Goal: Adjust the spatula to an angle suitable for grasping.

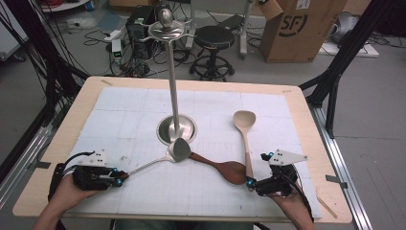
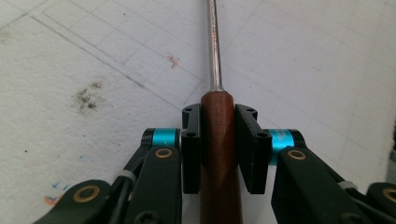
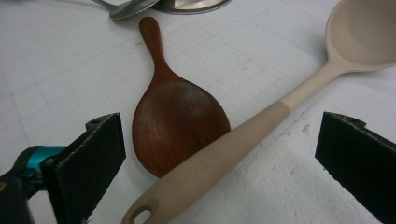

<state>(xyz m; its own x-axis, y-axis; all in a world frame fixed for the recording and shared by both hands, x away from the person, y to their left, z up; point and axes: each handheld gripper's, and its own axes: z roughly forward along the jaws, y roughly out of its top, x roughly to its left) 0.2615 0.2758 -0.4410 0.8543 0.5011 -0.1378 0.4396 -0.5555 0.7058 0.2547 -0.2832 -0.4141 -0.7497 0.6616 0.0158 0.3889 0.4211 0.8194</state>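
Hanging these looks like the job, so aim for the tall steel utensil stand (image 1: 175,96) ahead of both tongs. Left gripper (image 1: 115,179) is clamped on the wooden-handled steel ladle (image 1: 178,149); lift it level. Right gripper (image 1: 252,183) gapes wide around the beige silicone spoon (image 1: 245,129), beside the dark wooden rice paddle (image 1: 225,168): center before squeezing.

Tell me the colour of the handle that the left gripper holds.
Reddish-brown wood handle, clearest in the left gripper view.

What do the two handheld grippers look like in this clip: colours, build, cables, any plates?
Both the left gripper and right gripper are black linkage frames with brass-coloured pivot pins, turquoise collars and flat black rectangular pads. Each carries a light grey three-cornered plate on top and trails a black cable. The forearms are bare, no sleeves.
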